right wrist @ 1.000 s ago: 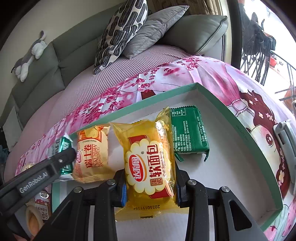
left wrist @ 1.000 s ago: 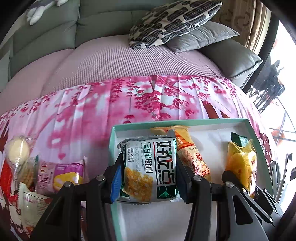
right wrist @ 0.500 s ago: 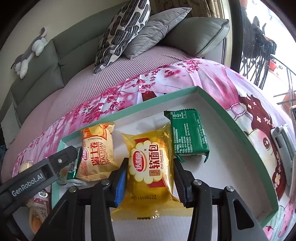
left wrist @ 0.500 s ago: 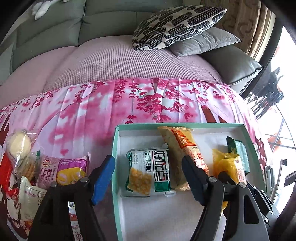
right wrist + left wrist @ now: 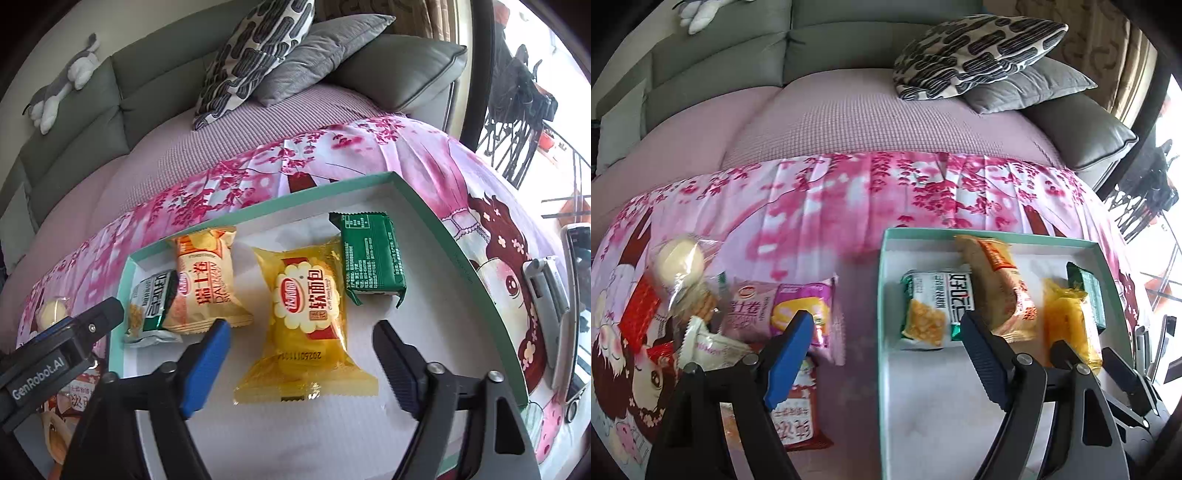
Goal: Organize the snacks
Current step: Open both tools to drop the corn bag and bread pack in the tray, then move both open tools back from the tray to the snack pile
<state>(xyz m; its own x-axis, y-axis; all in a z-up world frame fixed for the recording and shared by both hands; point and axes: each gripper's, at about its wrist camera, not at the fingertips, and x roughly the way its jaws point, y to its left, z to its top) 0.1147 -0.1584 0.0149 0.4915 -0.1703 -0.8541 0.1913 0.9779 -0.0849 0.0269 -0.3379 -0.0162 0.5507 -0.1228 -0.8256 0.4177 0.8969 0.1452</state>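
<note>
So both tongs have just been opening, and nothing is pinched in either one now. The left tongs (image 5: pixel 882 332) stand wide, straddling the rim of the teal box (image 5: pixel 886 295), with the corn snack pack (image 5: pixel 936 308) lying loose inside, just ahead of the right-hand pad. The right tongs (image 5: pixel 301 341) are wide too, and the yellow bread pack (image 5: pixel 308 317) lies flat on the box floor between the pads without touching them. Beside it sit the orange roll pack (image 5: pixel 208 280) and the green pack (image 5: pixel 371 256).

Next step, I'd guess, is the loose pile (the purple roll pack (image 5: pixel 783 314) is nearest) on the pink tabletop cloth (image 5: pixel 812 206). Tip: lift clear of the rim first, then pinch across the narrow sides, since these bags crush and slip easily.
</note>
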